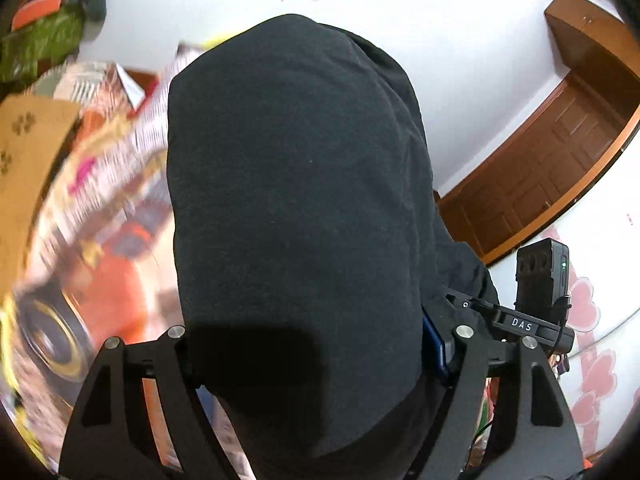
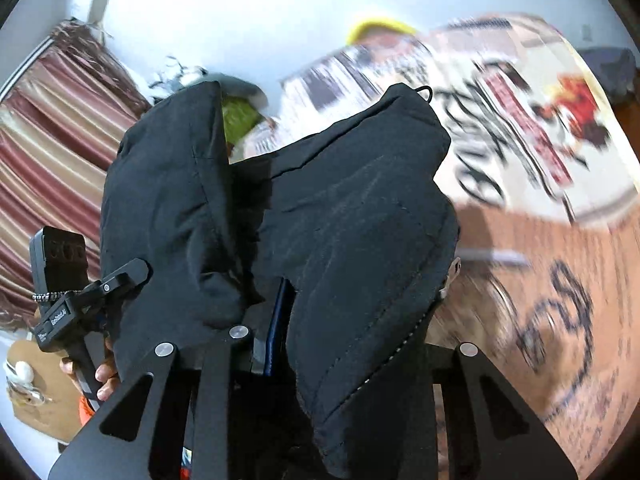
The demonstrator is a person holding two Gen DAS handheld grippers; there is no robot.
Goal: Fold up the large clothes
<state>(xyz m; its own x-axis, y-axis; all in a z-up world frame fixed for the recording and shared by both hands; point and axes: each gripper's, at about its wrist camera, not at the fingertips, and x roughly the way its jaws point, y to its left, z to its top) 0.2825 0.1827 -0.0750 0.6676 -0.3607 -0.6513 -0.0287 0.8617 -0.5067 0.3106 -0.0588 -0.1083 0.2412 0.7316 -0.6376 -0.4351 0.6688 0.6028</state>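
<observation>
A large black garment (image 1: 296,184) fills the middle of the left wrist view. It hangs bunched between the fingers of my left gripper (image 1: 308,320), which is shut on a thick fold; a blue pad (image 1: 434,344) shows at the cloth's right edge. In the right wrist view the same black garment (image 2: 352,232), with stitched seams and a small loop at its top, drapes over my right gripper (image 2: 320,320). That gripper is shut on the fabric beside its blue pad (image 2: 280,320). Both fingertips are hidden under cloth. The two grippers are close, side by side.
A blurred patterned bedspread (image 1: 100,208) lies below, also the bedspread (image 2: 520,120) at upper right. A brown door (image 1: 540,168) and a white wall are behind. A striped curtain (image 2: 52,152) hangs left. A hand (image 2: 104,376) holds the other gripper's handle.
</observation>
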